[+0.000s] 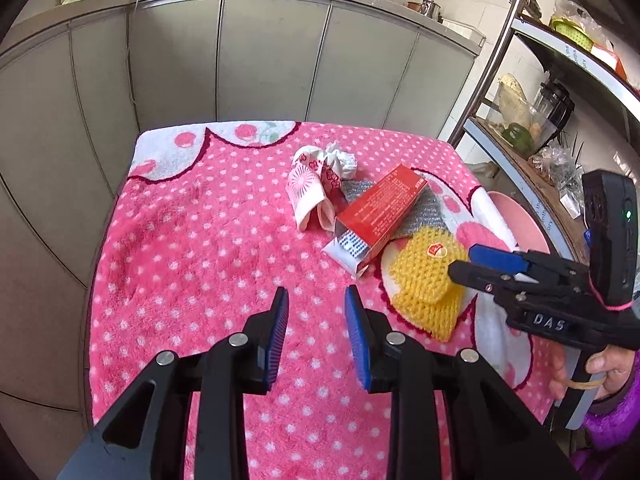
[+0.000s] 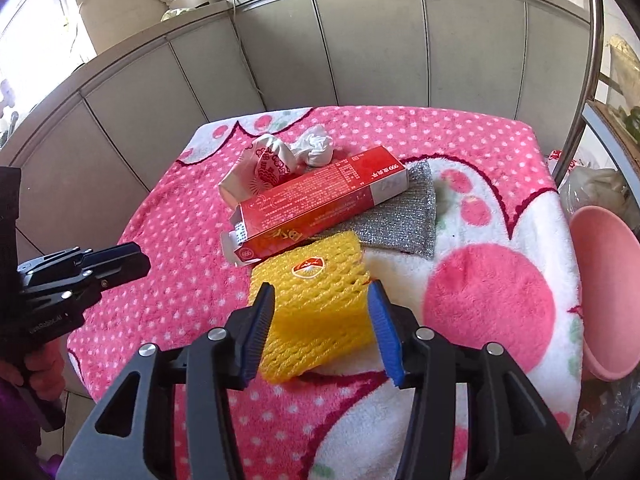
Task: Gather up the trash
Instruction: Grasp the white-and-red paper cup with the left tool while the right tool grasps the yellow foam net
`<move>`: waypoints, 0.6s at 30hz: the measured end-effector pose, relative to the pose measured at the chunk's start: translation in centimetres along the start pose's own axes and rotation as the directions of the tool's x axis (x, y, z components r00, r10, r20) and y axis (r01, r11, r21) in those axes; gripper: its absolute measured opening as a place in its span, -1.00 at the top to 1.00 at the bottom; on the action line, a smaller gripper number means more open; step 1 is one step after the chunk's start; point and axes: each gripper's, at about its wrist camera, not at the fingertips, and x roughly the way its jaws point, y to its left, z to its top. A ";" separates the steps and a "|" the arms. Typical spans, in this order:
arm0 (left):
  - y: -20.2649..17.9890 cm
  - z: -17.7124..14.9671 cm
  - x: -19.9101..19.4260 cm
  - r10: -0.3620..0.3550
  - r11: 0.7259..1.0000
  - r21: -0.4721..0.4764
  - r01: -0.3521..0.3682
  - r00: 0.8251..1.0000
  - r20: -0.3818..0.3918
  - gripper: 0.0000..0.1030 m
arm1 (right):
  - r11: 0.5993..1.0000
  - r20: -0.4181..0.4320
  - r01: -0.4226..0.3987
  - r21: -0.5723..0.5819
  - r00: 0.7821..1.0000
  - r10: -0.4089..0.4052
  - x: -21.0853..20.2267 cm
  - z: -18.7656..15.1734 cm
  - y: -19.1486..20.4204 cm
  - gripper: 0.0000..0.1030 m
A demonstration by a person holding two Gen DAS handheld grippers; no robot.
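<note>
Half the grey scouring pad (image 2: 400,216) under red box (image 2: 320,208) — pink basin (image 2: 604,300) cut off

The blanket (image 1: 208,240) is pink with white dots and white patches edged dark red. The carton (image 2: 320,208) is red with white ends, the foam net (image 2: 316,320) yellow with a red-and-white label, the scouring cloth (image 2: 404,216) silver-grey. The basin (image 2: 608,288) is pink. Gripper pads (image 2: 384,332) are blue.

We see a fluffy, matt pink dotted cloth (image 2: 168,240). On it: glossy red cardboard box (image 2: 320,204), yellow foam net (image 2: 316,320) just in front, glittery metallic scouring pad (image 2: 404,216) under the box, crumpled white paper (image 2: 314,146) behind it.
</note>
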 end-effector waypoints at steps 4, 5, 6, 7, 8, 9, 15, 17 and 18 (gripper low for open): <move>-0.8 3.0 0.9 -0.013 1.000 0.004 0.012 1.000 0.014 0.45 | 1.000 -0.035 -0.002 -0.011 0.999 0.001 1.4 0.0 0.3 0.05; -1.1 3.7 1.3 -0.007 1.000 0.008 0.007 1.000 0.016 0.45 | 1.000 -0.037 0.000 -0.023 0.999 -0.001 1.6 -0.2 0.4 0.05; -1.3 4.5 1.8 -0.002 1.000 0.010 0.002 1.000 0.018 0.45 | 0.999 -0.033 0.008 -0.036 0.999 -0.009 1.8 -0.3 0.6 0.05; -1.4 5.1 2.4 0.000 1.000 0.009 0.000 1.000 0.017 0.45 | 0.999 -0.028 0.015 -0.047 0.999 -0.016 1.8 -0.4 0.7 0.14; -1.5 5.7 3.1 0.008 1.000 0.005 -0.008 1.000 0.011 0.45 | 0.998 -0.023 0.027 -0.056 0.999 -0.029 1.8 -0.4 0.7 0.33; -1.4 6.2 3.7 0.018 1.000 -0.001 -0.018 1.000 0.005 0.45 | 0.998 -0.016 0.036 -0.058 0.999 -0.037 1.8 -0.5 0.6 0.42; -0.9 7.8 7.4 0.084 0.996 -0.031 -0.085 0.995 -0.045 0.45 | 0.998 0.021 0.016 -0.060 1.000 -0.015 0.8 -0.6 0.0 0.86; -0.8 7.9 8.0 0.093 0.995 -0.041 -0.095 0.994 -0.052 0.45 | 0.998 0.035 0.011 -0.062 0.999 -0.008 0.3 -0.6 0.0 0.89; -0.8 7.8 8.3 0.095 0.994 -0.046 -0.097 0.994 -0.054 0.45 | 0.998 0.041 0.007 -0.062 0.999 -0.005 0.0 -0.6 0.0 0.89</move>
